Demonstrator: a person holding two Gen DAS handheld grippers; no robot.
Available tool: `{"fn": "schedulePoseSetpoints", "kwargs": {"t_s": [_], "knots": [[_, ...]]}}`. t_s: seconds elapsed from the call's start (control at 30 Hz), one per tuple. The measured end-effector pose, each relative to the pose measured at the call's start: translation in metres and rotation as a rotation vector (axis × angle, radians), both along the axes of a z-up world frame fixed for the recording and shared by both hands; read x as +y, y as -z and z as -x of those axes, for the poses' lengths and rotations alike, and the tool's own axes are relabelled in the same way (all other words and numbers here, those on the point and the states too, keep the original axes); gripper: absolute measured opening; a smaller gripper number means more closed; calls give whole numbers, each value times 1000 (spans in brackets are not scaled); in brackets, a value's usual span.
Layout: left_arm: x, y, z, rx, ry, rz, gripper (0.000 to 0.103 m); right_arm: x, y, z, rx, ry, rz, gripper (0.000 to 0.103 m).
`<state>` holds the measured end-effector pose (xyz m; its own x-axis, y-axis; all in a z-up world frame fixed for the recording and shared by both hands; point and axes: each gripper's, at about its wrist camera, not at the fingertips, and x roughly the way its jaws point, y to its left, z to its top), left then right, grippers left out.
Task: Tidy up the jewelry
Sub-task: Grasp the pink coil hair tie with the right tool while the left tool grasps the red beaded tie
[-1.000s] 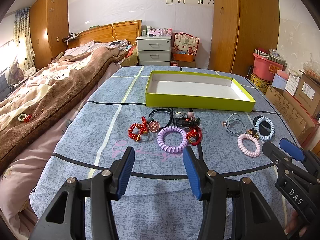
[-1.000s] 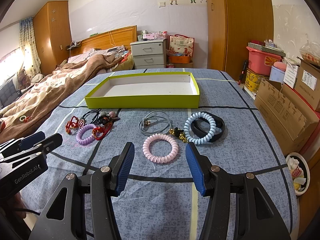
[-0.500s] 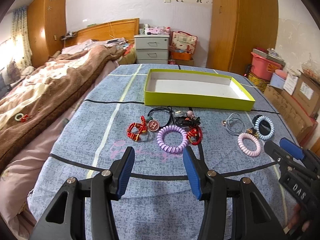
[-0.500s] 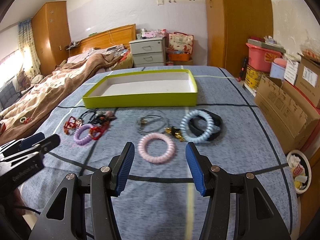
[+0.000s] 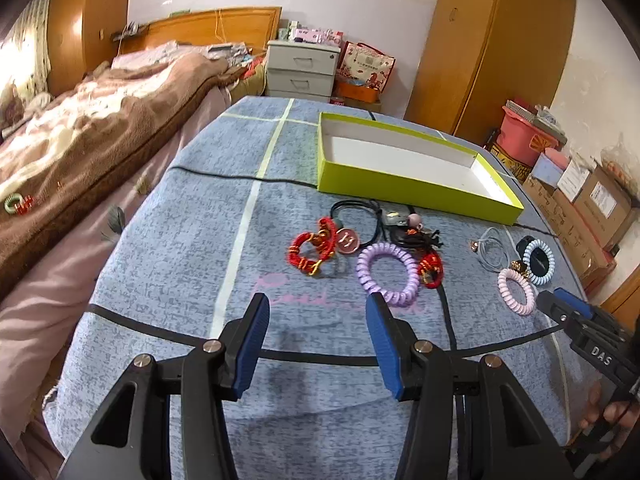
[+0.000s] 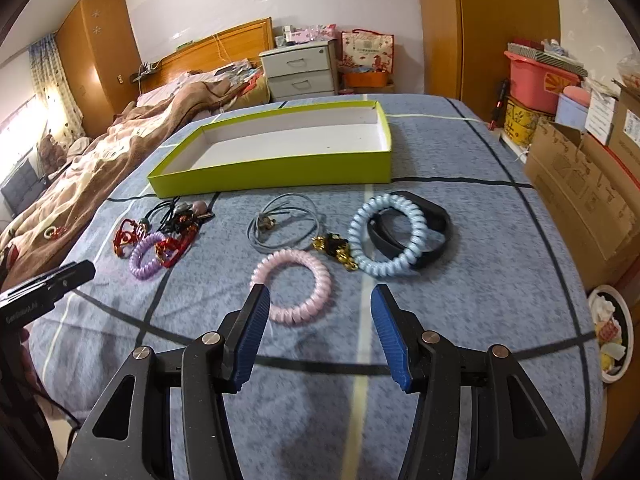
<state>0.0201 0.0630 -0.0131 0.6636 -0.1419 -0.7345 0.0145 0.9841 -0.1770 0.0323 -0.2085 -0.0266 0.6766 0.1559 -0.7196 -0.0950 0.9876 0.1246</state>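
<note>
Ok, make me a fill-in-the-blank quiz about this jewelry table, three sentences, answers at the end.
1. The green tray holds ____ pieces of jewelry.
2. The coil ring lying nearest the right gripper is ____ in color.
3. The light blue coil ring lies partly over a ____ band.

Missing words: no; pink; black

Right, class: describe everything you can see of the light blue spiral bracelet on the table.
The light blue spiral bracelet is a closed ring of glossy, plastic-looking coil, like a phone cord. It lies flat on the blue-grey tablecloth, overlapping a black band whose near part shows through its middle. A small gold and black trinket sits against its left edge, with the pink spiral bracelet just beyond. It is outside the green box, and neither gripper touches it.
</note>
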Motion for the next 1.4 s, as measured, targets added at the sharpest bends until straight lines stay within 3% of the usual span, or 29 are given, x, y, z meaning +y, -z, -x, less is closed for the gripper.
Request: {"fn": "schedulePoseSetpoints", "kwargs": {"t_s": [0.17, 0.5, 0.6, 0.83, 1.0, 1.3, 1.4], "knots": [[12, 3, -7, 19, -3, 29, 52, 7, 8, -13, 48, -22, 38, 34], [20, 8, -26, 39, 18, 37, 52, 9, 12, -18, 61, -24, 100, 12], [19, 9, -33, 48, 24, 51, 52, 10, 13, -16, 54, -29, 109, 10], [8, 12, -49, 53, 56, -14, 52, 4, 9, -14, 42, -13, 75, 10], [6, 19, -61, 79, 60, -15, 52, 5, 6, -13, 33, -19, 60, 10], [2, 21, -66, 50, 61, -28, 52, 3, 5, -13, 30, -27, 43, 10], [1, 21, -67, 48, 59, -37, 45, 3, 6, -14, 32, -26, 37, 10]]}}
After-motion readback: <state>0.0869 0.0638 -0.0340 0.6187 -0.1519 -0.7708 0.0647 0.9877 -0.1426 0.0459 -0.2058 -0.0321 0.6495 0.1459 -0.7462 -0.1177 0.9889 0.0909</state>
